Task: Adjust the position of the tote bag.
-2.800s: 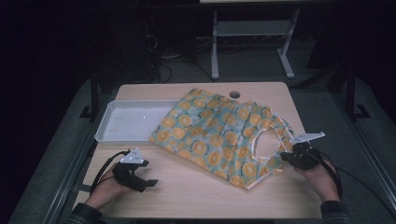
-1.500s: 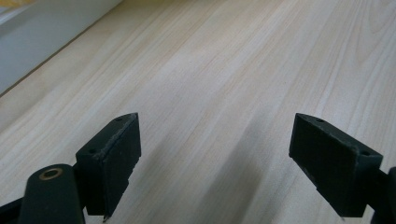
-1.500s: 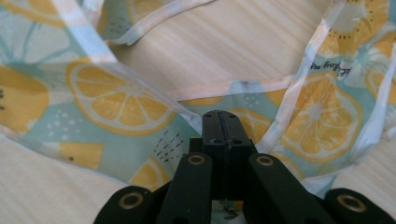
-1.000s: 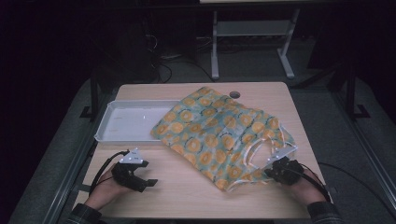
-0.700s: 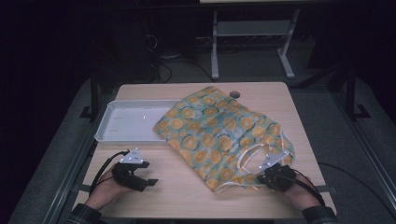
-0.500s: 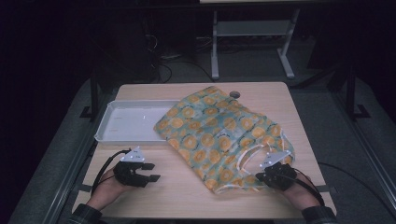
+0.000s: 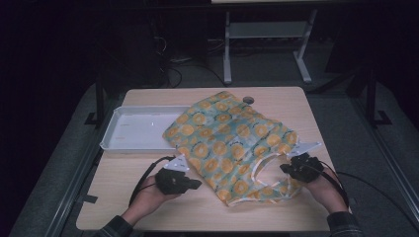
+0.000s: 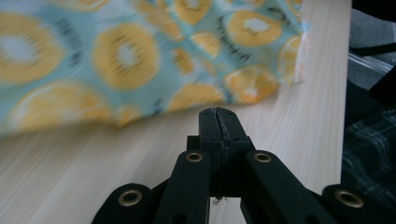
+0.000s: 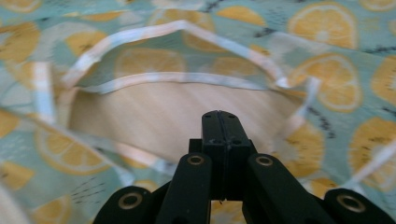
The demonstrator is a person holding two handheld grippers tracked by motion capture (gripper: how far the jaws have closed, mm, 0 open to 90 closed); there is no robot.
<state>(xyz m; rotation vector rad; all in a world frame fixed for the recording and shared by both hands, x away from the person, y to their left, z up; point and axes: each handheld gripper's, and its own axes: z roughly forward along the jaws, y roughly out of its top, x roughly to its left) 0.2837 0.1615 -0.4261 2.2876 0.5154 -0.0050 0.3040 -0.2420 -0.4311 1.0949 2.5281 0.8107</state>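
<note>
A teal garment printed with orange slices lies spread across the wooden table. Its white-trimmed neck opening faces the person. My left gripper rests by the garment's near left edge. Its jaws have just been closing and now stand shut, with nothing between them. In the left gripper view the shut tips stop just short of the blurred cloth. My right gripper is shut at the neck opening. In the right gripper view its tips hang over bare wood framed by the trim; no cloth shows between them.
A white tray sits at the back left, its right end touching the garment. A round hole marks the table's far edge. A plaid sleeve shows beyond the table edge. A metal desk frame stands on the floor behind.
The left gripper has slid right toward the garment's edge and its jaws have shut. The right gripper has moved slightly away from the person, still shut.
</note>
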